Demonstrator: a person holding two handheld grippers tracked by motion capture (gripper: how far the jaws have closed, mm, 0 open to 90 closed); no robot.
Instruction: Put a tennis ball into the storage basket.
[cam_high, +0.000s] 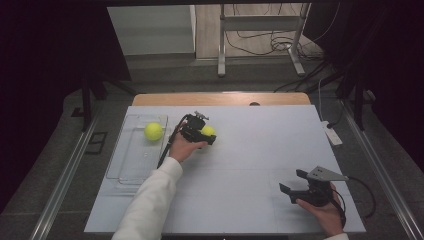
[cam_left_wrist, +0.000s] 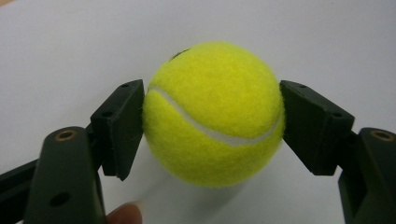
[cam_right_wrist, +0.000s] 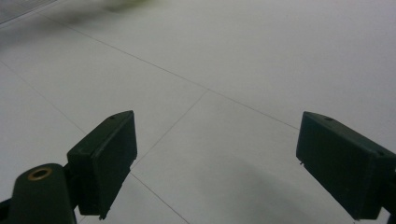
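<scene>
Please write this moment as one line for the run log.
left gripper: shut on tennis ball | right gripper: open, nothing between jaws, above table | second tennis ball: in clear tray

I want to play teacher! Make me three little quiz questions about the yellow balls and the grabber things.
1. True or false: the left gripper is shut on a tennis ball.
2. Where is the other ball? A) in the clear tray B) on the floor C) in the right gripper
3. Fill in: the right gripper's jaws stand ____ with nothing between them.

Key
1. True: both pads press the ball's sides.
2. A: it lies in the tray at the table's left side.
3. Open: the bare table shows between them.
</scene>
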